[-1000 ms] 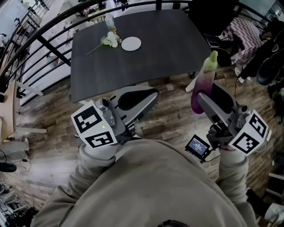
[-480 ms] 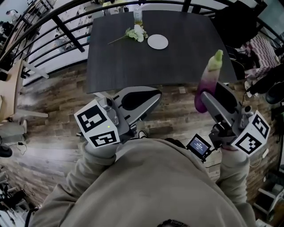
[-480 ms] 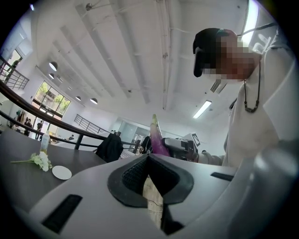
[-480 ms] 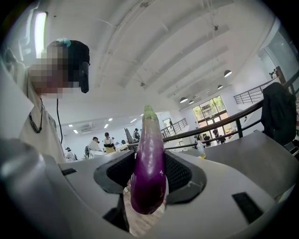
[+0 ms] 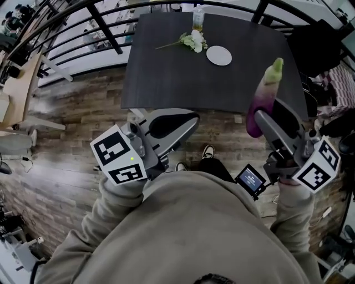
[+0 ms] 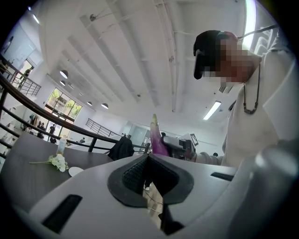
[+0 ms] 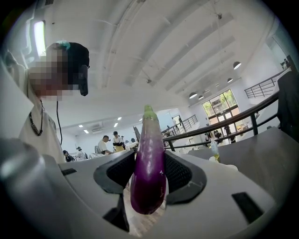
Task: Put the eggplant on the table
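A long purple eggplant (image 5: 259,102) with a green tip stands upright in my right gripper (image 5: 269,117), whose jaws are shut on its lower half. In the right gripper view the eggplant (image 7: 148,172) fills the gap between the two dark pads (image 7: 180,175). The dark table (image 5: 183,75) lies ahead of both grippers, and the eggplant hangs over the floor just short of its near right corner. My left gripper (image 5: 190,120) is held level at the left, jaws together and empty. From the left gripper view the eggplant (image 6: 158,140) shows beyond the touching fingertips (image 6: 148,158).
On the table's far side lie a white flower sprig (image 5: 191,41), a small white plate (image 5: 219,55) and a bottle (image 5: 198,15). A black railing (image 5: 105,25) runs behind and to the left. A dark chair (image 5: 319,47) stands at the table's right. Wooden floor (image 5: 66,155) lies below.
Both grippers have travelled on towards the table, which now sits further right and closer in the head view. The eggplant stays upright in the right gripper; the left jaws stay together.
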Demonstrator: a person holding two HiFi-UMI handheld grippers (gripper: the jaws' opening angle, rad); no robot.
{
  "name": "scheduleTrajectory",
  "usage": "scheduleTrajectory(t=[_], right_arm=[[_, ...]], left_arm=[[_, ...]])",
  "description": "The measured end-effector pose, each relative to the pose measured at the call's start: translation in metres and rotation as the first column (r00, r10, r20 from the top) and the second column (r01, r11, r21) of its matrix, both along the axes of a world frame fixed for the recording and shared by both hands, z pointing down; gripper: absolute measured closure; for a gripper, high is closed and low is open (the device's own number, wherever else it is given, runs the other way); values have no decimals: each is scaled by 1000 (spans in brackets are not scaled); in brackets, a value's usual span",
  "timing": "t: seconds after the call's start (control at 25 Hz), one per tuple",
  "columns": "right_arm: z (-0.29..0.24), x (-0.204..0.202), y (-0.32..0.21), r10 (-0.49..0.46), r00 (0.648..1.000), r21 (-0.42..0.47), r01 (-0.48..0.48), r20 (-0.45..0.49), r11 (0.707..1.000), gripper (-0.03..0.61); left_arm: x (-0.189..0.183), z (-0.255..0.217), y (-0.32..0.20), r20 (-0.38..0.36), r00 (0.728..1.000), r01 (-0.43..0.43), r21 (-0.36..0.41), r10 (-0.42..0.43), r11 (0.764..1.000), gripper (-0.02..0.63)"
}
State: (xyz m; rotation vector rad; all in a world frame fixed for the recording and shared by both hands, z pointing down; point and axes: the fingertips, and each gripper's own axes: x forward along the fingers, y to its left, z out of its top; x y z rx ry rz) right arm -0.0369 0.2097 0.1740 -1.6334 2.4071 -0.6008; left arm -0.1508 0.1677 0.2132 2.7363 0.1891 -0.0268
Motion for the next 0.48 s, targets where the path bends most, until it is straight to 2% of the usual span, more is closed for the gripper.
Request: scheduleTrajectory(t=[0.48], right_arm=[[-3,0,-21,-107,994,16,107,4,994,373]], left_arm=[[-8,-4,-7,1,995,99,4,-99,995,607]])
